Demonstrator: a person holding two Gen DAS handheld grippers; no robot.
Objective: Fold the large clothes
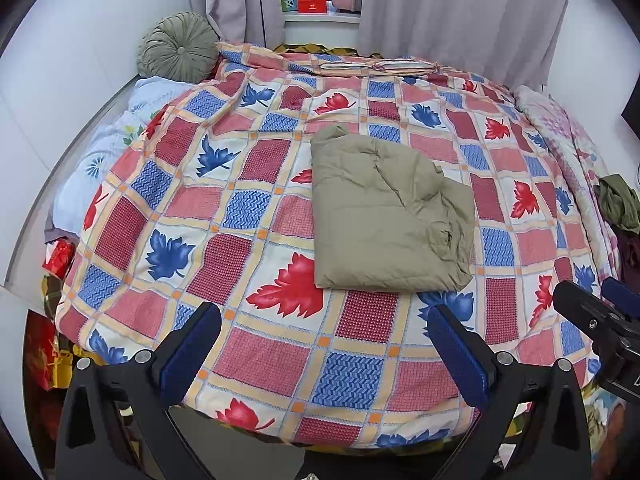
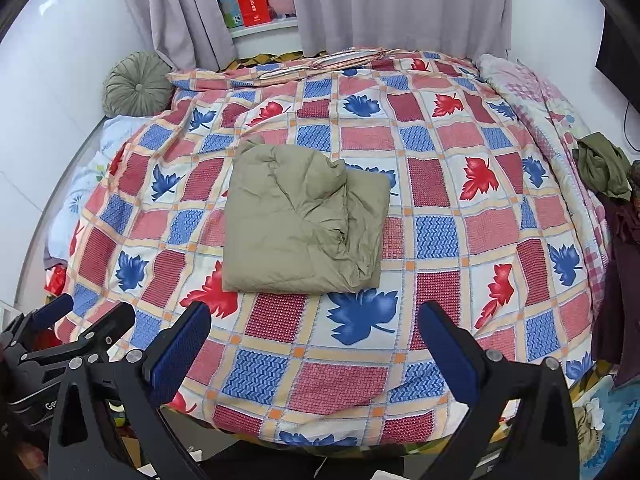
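Observation:
A khaki padded garment (image 1: 384, 216) lies folded into a rough square on the leaf-patterned quilt (image 1: 256, 240), near the bed's middle. In the right wrist view the same folded garment (image 2: 300, 220) sits left of centre on the quilt (image 2: 440, 240). My left gripper (image 1: 324, 320) hangs open above the near edge of the bed, short of the garment, with nothing between its blue pads. My right gripper (image 2: 314, 320) is also open and empty, just in front of the garment. Each gripper shows at the edge of the other's view.
A round green cushion (image 1: 178, 46) rests at the far left corner. A folded striped cloth (image 1: 380, 66) lies at the bed's far end. Crumpled olive and dark clothes (image 2: 604, 168) pile at the right edge. Curtains (image 1: 460, 8) and white walls ring the bed.

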